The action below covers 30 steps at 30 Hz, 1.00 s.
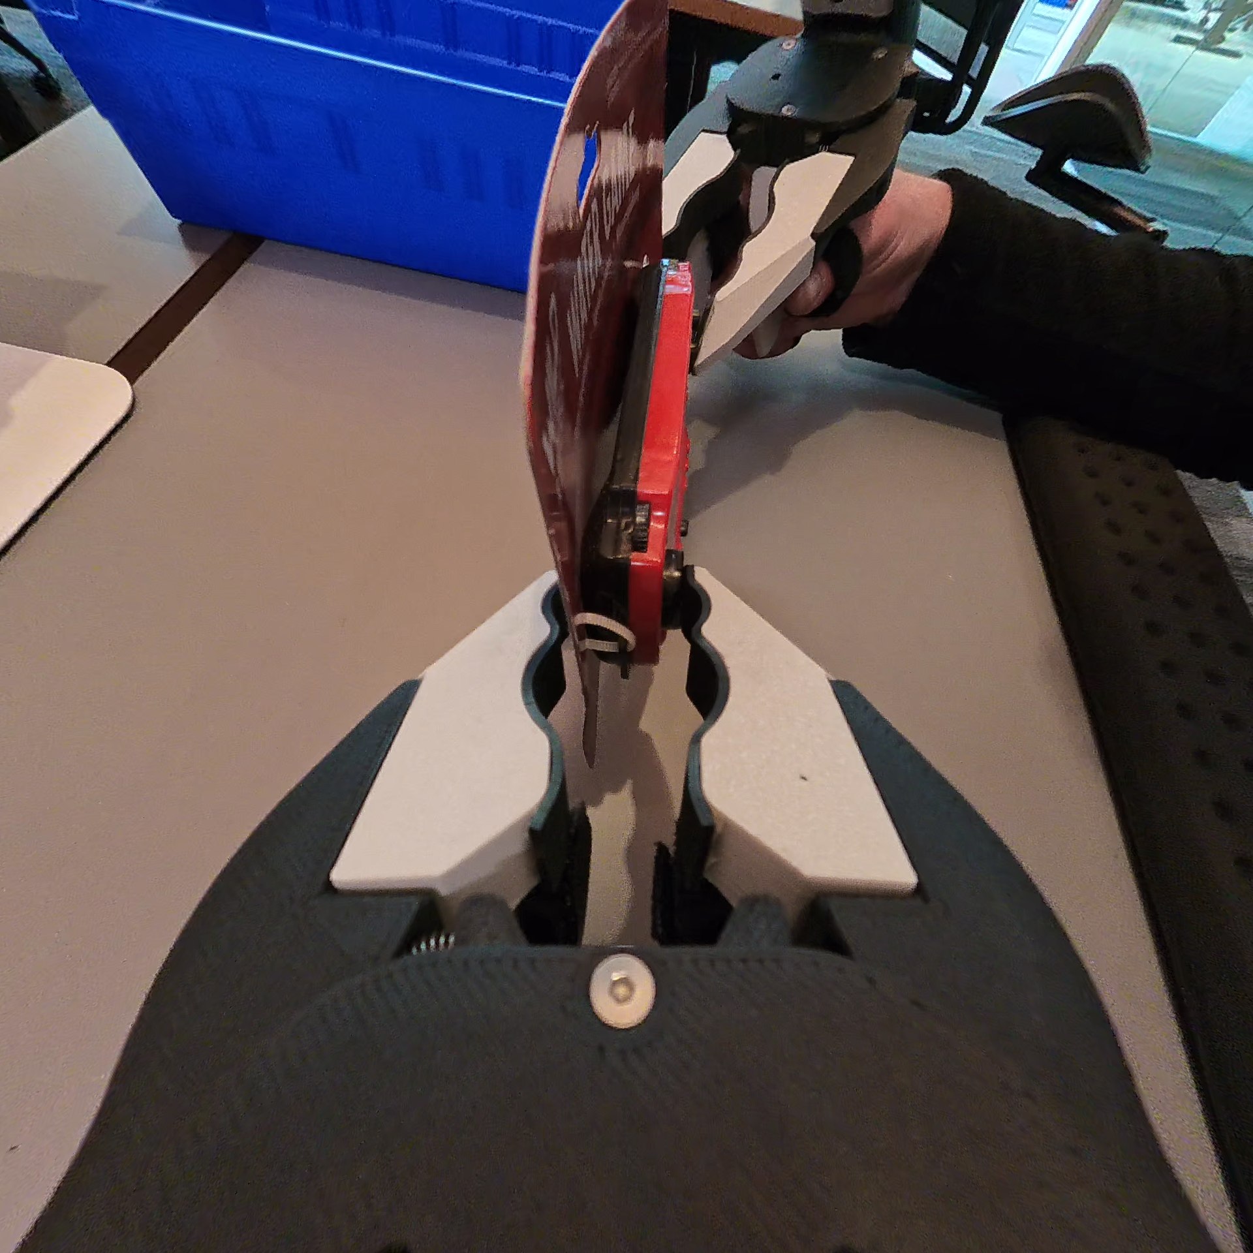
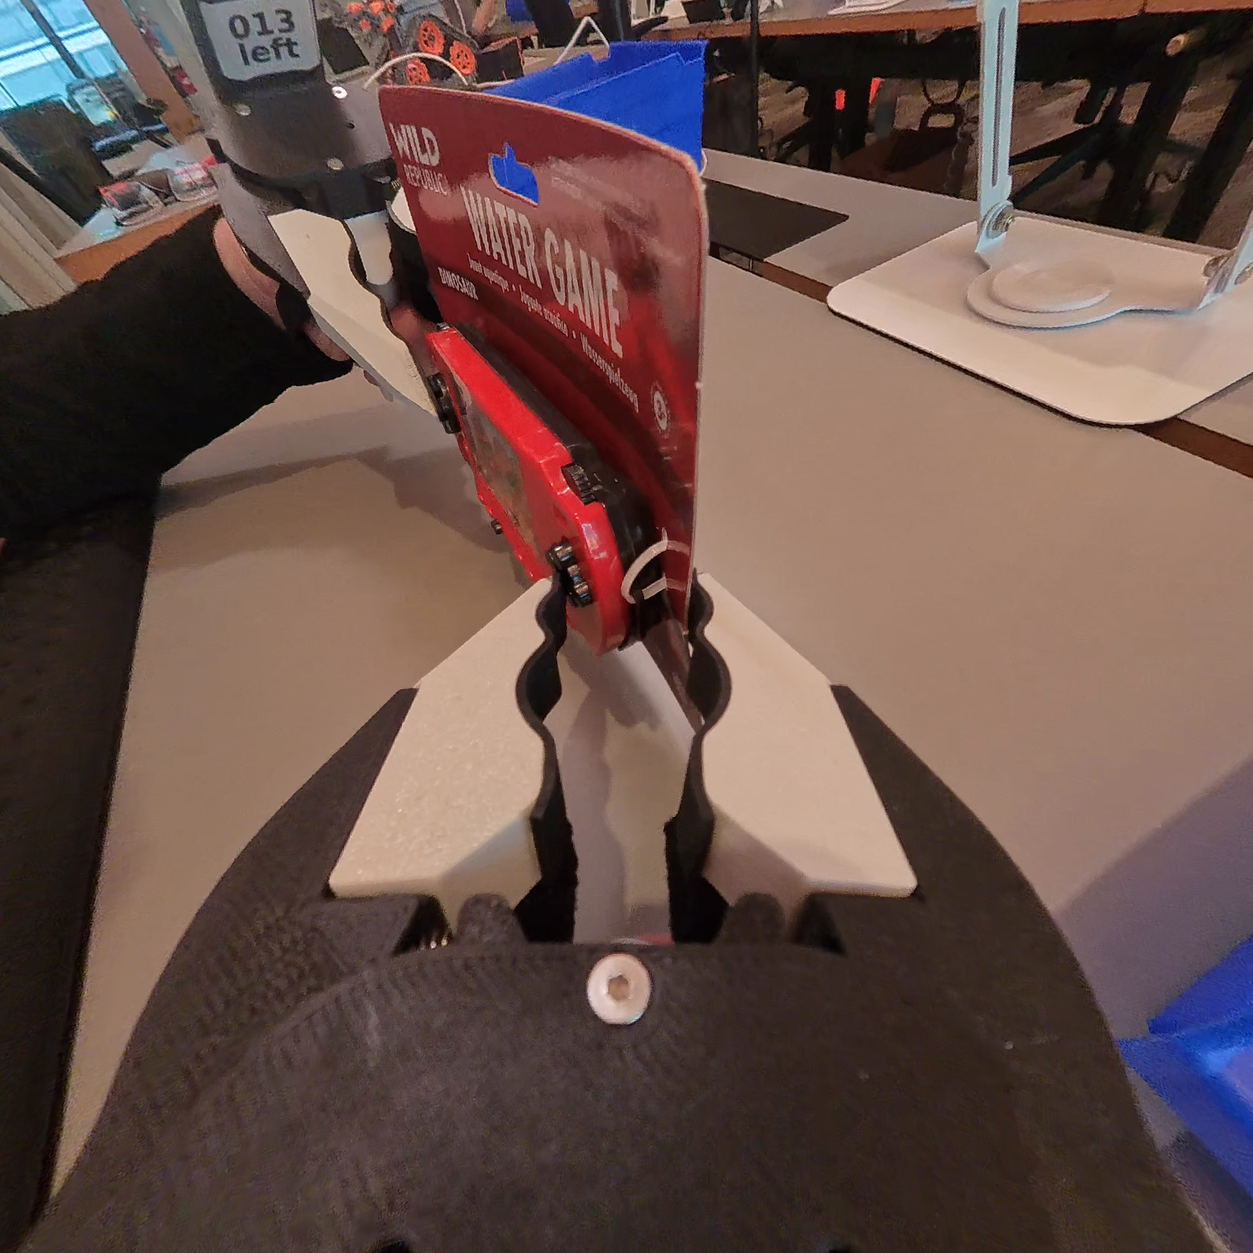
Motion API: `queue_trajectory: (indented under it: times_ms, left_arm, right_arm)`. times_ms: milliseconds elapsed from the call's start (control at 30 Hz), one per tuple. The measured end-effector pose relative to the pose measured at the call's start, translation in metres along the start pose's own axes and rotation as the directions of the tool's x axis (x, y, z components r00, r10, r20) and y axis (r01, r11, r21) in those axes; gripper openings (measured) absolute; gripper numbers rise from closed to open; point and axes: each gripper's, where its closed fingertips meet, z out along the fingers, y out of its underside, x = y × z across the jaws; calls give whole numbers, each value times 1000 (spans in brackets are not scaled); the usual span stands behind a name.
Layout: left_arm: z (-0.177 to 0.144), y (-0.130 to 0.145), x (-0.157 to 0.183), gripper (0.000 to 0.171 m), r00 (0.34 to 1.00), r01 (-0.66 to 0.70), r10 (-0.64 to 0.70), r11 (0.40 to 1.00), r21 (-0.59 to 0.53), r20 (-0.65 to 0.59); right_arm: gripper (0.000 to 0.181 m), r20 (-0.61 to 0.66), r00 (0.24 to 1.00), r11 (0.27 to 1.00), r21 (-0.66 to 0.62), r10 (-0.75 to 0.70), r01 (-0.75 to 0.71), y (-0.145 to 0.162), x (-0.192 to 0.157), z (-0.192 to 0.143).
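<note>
A red handheld toy (image 1: 661,434) is tied with a white zip tie to a dark red printed card (image 1: 590,325). It is held on edge above the grey table (image 1: 305,542). My left gripper (image 1: 620,600) is shut on the near end of the toy and card. The right gripper (image 1: 739,271), held by a hand in a black sleeve, grips the far end. In the right wrist view the toy (image 2: 522,474) and card (image 2: 610,285) run away from my right gripper (image 2: 620,607), which is shut on their near end. The left gripper (image 2: 400,305) clamps the far end.
A blue bin (image 1: 325,122) stands at the back of the table, also behind the card (image 2: 630,95). A white base plate (image 1: 47,434) lies at the left edge; it carries a stand (image 2: 1017,339). A black perforated mat (image 1: 1139,610) lies along the right side.
</note>
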Motion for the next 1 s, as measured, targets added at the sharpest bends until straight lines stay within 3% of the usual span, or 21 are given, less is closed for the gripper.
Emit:
queue_trajectory:
  times_ms: [133, 267, 433, 533, 1000]
  left_arm:
    - [0, -7, 0, 30, 997, -67, 67, 998, 16, 36]
    - [0, -9, 1, 30, 1000, -13, 13, 999, 43, 1]
    - [6, 3, 1, 29, 999, 25, -24, 1000, 16, -31]
    - [8, 7, 1, 29, 999, 26, -26, 1000, 6, -38]
    - [17, 19, -2, 28, 1000, 21, -22, 999, -39, -12]
  right_arm:
    - [30, -25, 999, 1000, 18, -23, 23, -7, 1, -5]
    - [35, -5, 1000, 999, 52, -16, 16, -11, -1, -7]
    - [50, 50, 998, 999, -18, 37, -36, 5, -4, -1]
    - [39, 65, 996, 998, 7, 56, -57, 3, -3, -4]
    - [29, 50, 990, 991, -33, 135, -134, 12, 3, 1]
